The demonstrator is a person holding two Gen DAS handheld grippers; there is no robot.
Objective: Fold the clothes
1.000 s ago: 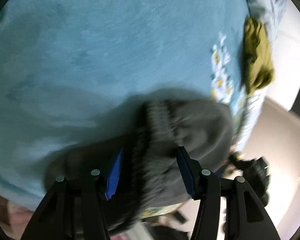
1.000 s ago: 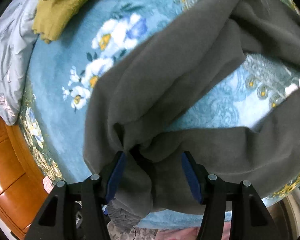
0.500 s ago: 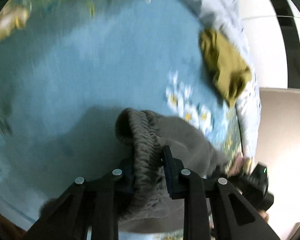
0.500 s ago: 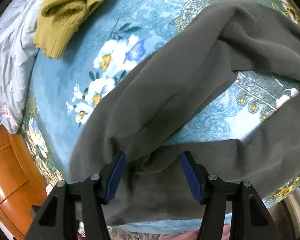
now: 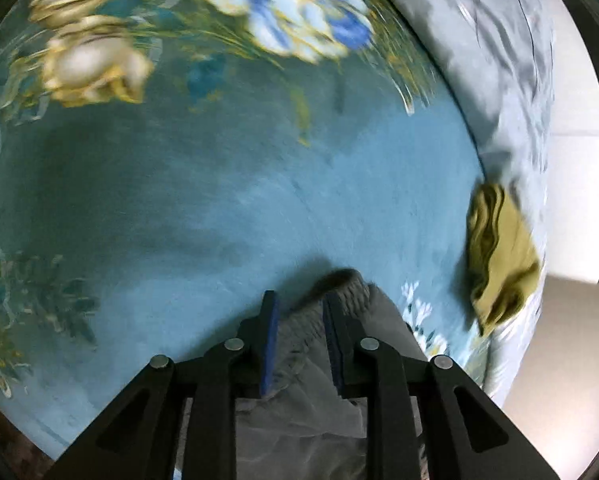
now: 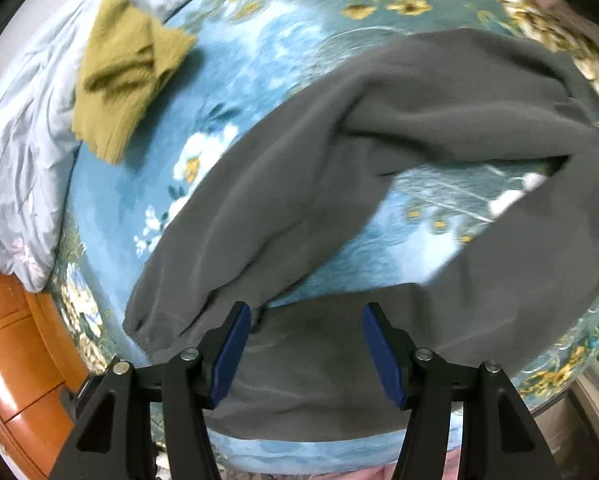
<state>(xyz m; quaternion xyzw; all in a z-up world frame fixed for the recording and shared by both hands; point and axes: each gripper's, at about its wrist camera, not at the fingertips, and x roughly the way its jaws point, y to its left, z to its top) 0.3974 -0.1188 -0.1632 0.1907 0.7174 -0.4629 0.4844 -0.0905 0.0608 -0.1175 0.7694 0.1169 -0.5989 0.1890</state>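
Note:
Grey fleece trousers (image 6: 299, 184) lie spread on a teal floral blanket (image 6: 259, 60), their two legs apart with blanket showing between. My right gripper (image 6: 305, 316) is open and empty just above the trousers' near edge, next to an elastic cuff (image 6: 147, 328). My left gripper (image 5: 299, 300) is shut on the trousers' ribbed grey waistband (image 5: 343, 284) and holds it lifted above the blanket (image 5: 179, 200).
A folded olive-green knit garment (image 6: 127, 76) lies at the blanket's far left; it also shows in the left wrist view (image 5: 499, 264). A pale grey quilt (image 6: 23, 136) lies beside it. An orange wooden bed frame (image 6: 15, 360) runs along the near left.
My left gripper closed on the ribbed waistband and carried it up and across the blanket. My right gripper let go of the trouser fabric and drew back, open.

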